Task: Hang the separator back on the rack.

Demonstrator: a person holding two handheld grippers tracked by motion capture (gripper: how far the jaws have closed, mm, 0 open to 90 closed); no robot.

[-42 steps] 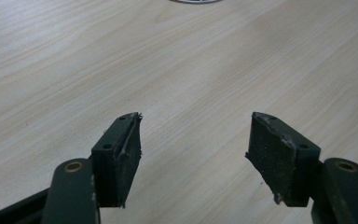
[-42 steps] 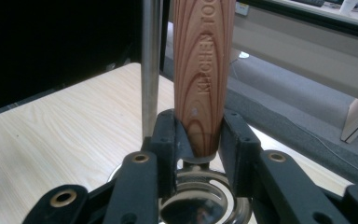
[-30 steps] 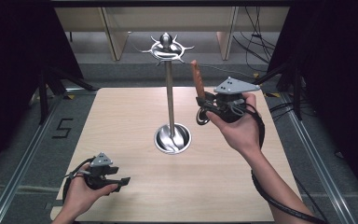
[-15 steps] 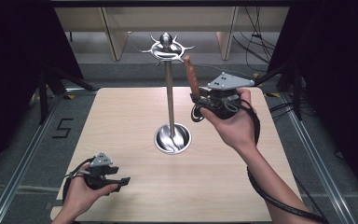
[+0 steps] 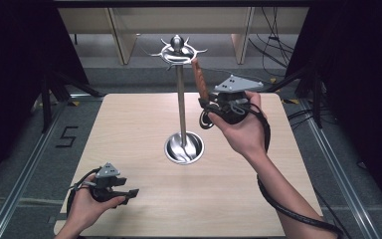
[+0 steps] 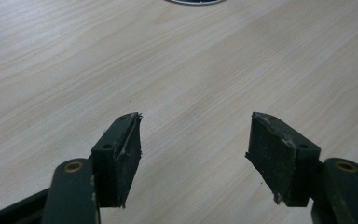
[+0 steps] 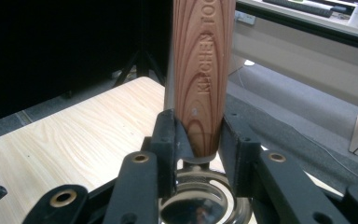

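Observation:
A metal stand rises from a round base (image 5: pixel 184 148) at the table's middle, its pole (image 5: pixel 181 99) topped by a ring of hooks (image 5: pixel 178 49). My right gripper (image 5: pixel 209 107) is raised just right of the pole, shut on a kitchen tool's wooden handle (image 5: pixel 199 79), which points up toward the hooks. In the right gripper view, the right gripper (image 7: pixel 200 140) clamps the lower end of the handle (image 7: pixel 204 70) above a shiny metal part (image 7: pixel 200 205). My left gripper (image 5: pixel 129 193) rests low at the table's front left. In the left gripper view, its jaws (image 6: pixel 193 144) stand open over bare wood.
The light wooden table (image 5: pixel 129 124) has dark floor and rails on both sides. Pale shelving (image 5: pixel 124 30) stands behind the far edge. A cable (image 5: pixel 298 214) trails from my right forearm over the front right corner. The stand's base rim (image 6: pixel 193 1) peeks in ahead of the left gripper.
The right hand has carried the wooden handle slightly left, closer to the pole and hooks. The left hand has stayed put.

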